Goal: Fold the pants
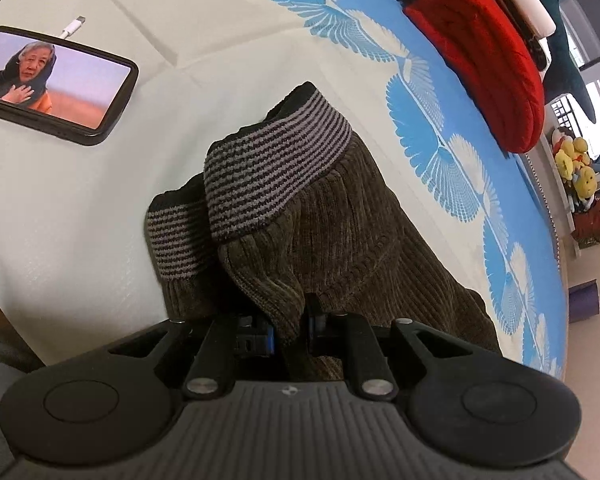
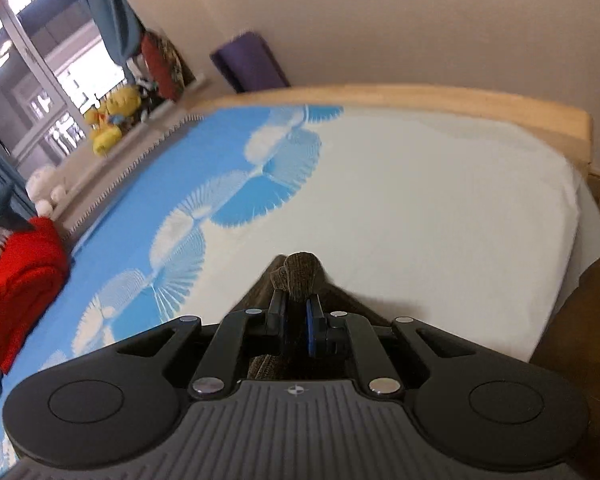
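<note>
While both grippers pinch pants, bed

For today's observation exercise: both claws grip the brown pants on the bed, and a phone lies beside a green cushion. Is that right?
Not quite. The cushion is red, not green, and lies far from the phone, as the left wrist view shows. Both claws do grip the brown pants.

Wooden bed frame, beige wall, bright window.
</note>
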`<state>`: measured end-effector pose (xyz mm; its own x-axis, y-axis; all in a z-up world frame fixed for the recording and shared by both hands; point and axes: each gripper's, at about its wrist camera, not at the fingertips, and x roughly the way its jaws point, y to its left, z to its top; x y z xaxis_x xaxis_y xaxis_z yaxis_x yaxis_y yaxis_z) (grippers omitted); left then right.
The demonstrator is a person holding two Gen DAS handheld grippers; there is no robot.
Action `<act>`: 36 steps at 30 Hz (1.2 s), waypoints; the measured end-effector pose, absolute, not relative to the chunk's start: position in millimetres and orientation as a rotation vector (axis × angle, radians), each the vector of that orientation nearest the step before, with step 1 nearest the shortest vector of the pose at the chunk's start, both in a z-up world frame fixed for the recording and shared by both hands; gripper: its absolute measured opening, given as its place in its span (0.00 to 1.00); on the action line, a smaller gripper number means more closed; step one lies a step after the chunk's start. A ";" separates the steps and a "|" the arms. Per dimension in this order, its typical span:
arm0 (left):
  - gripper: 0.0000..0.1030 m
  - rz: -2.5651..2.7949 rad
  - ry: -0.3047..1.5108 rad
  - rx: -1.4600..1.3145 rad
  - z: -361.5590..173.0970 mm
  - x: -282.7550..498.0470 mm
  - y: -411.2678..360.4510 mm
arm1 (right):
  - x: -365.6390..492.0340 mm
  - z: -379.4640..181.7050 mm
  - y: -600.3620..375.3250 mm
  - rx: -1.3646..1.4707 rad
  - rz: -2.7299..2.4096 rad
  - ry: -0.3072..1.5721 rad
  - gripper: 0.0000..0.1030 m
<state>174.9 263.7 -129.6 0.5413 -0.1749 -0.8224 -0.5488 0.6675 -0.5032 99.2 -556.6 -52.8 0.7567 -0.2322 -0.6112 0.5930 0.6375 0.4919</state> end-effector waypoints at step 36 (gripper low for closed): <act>0.83 0.383 0.777 -0.509 -46.6 151.7 250.7 | 76.7 -132.3 -565.5 0.452 -0.753 0.718 0.63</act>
<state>151.7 250.7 -46.6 0.6553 0.1407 -0.7422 -0.5036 0.8137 -0.2904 76.7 -565.5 -132.3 0.5143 -0.4562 -0.7262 0.7471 0.6542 0.1182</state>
